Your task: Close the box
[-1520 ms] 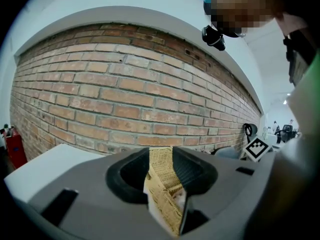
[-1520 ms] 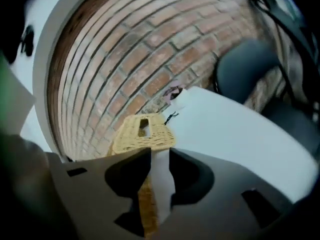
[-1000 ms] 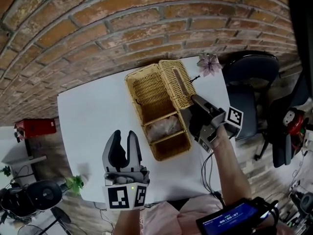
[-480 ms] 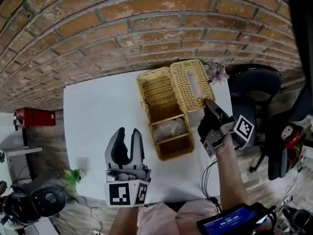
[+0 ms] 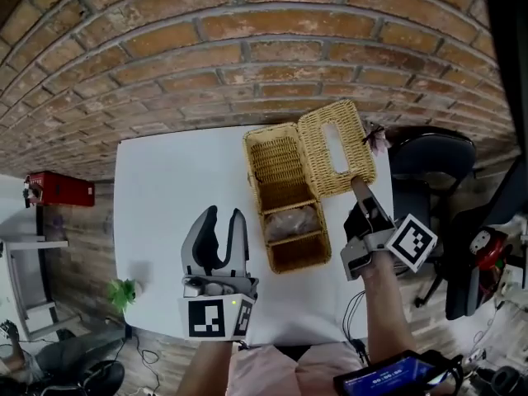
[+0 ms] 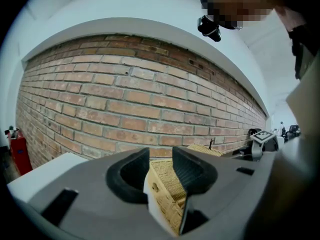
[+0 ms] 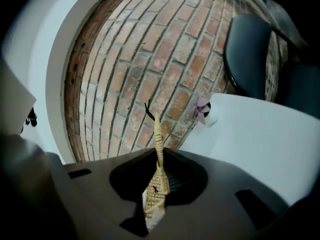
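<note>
A wicker box (image 5: 285,200) stands open on the white table (image 5: 173,188), with a crumpled clear packet (image 5: 290,221) in its middle compartment. Its slotted lid (image 5: 332,149) hangs off the right side. My right gripper (image 5: 360,190) has just been closing and is shut on the lid's near edge. In the right gripper view the lid (image 7: 158,134) stands edge-on between the jaws of the right gripper (image 7: 159,156). My left gripper (image 5: 216,229) is open, left of the box and apart from it. The left gripper (image 6: 161,156) looks past its jaws at the box's corner (image 6: 170,194).
A brick wall runs behind the table. A pink flower (image 5: 375,136) sits at the table's far right corner, and a dark office chair (image 5: 429,167) stands beside it. A red object (image 5: 59,190) and a small green plant (image 5: 122,291) are left of the table.
The right gripper has closed on the lid's edge, rolled and risen, so the lid now stands edge-on between its jaws. The left gripper has stayed put.
</note>
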`<state>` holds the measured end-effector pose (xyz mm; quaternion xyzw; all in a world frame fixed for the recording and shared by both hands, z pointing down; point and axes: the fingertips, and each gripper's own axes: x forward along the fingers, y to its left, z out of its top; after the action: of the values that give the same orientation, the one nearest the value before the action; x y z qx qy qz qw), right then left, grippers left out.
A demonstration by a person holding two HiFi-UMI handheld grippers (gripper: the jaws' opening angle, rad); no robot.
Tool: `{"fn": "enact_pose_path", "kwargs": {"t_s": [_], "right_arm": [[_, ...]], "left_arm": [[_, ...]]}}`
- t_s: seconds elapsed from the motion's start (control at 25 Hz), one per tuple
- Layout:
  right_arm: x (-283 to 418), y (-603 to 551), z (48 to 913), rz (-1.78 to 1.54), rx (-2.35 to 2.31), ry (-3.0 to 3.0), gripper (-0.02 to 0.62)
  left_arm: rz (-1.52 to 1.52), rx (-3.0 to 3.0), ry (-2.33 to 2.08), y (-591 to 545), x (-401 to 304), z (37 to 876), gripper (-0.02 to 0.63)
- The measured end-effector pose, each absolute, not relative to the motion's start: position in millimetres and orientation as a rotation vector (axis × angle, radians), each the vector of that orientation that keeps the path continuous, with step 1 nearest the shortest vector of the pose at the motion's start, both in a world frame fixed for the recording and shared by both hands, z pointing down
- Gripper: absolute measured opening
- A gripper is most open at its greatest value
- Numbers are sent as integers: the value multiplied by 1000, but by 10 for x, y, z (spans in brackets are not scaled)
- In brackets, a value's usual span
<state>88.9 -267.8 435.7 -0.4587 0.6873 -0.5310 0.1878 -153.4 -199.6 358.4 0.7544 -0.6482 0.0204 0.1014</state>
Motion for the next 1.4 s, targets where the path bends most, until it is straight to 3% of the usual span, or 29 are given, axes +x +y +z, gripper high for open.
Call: {"fn": "enact_pose_path", "kwargs": {"t_s": [0.6,1.04,1.4], "right_arm": [[411,-2555,3932,-946,-1527,2540,44],[-90,-2422,3850,-593,-1514,2870,81],[-324,-2335,3888,-492,-1455,2993,110]], "left_arm": [[52,2294,-1872,-2353,-1455,3537,150],[46,2312,-1801,-2423,-1313,3637,150],[45,2323,-1729,-2437,-1188,3738,150]]}}
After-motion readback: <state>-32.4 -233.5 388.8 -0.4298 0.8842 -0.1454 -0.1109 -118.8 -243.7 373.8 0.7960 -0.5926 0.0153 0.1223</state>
